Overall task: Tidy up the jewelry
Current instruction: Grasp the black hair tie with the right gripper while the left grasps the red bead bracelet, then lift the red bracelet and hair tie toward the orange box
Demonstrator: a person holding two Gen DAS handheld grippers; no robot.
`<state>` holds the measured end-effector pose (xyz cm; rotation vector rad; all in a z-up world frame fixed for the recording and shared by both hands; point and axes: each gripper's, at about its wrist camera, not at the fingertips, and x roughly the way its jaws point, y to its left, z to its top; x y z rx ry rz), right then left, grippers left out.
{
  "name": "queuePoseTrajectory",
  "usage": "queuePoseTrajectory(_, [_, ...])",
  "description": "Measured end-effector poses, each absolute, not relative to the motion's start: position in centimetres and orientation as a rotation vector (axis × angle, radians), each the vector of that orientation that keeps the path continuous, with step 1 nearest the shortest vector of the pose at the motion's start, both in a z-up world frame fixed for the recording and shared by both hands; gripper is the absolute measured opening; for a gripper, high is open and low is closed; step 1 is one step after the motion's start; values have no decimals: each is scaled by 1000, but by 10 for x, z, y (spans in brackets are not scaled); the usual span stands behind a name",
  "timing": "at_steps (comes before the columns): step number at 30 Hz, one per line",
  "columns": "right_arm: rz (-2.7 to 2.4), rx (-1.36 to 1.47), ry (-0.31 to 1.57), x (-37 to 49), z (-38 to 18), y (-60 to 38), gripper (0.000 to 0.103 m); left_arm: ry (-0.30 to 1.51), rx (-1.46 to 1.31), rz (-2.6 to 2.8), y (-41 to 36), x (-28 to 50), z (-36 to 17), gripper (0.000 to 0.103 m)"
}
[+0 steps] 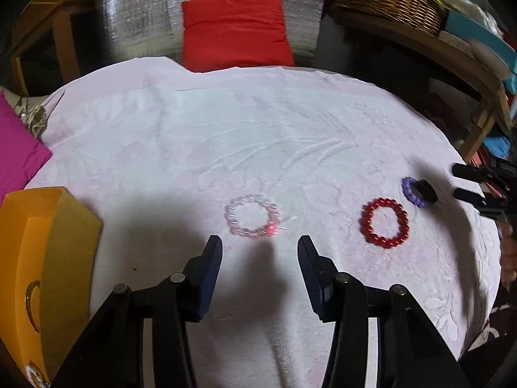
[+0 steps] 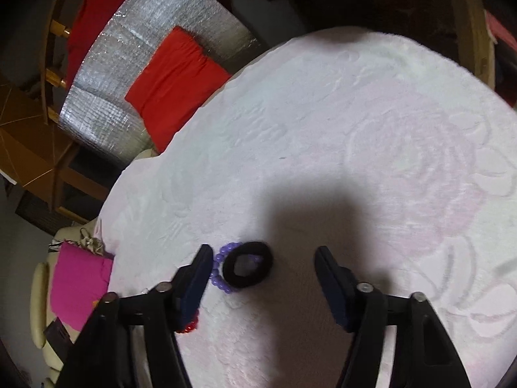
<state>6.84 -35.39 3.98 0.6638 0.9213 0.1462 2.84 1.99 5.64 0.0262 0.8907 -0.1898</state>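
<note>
Beside the pink bracelet (image 1: 252,216), I am holding my left gripper (image 1: 260,245) half open, empty; right of it, my right gripper (image 2: 263,253), half open, is straddling the black hair tie (image 2: 247,270) untouched.

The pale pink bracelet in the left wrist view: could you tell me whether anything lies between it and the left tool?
Nothing visible does. The pale pink bead bracelet lies flat on the white cloth just ahead of the open left tool, with only bare cloth and shadow between them. The red bead bracelet lies off to the right, clear of that path.
</note>
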Motion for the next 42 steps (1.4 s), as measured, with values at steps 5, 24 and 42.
queuePoseTrajectory(5, [120,585,1000,82,24,-334,38,876,53,-240,8,24,59,49])
queuePoseTrajectory(24, [55,498,915,70,38,-349,8,819,75,-465,-55,26,51,57])
queuePoseTrajectory(42, [60,502,919,72,38,-343,8,878,44,-532,-93,41,31,16])
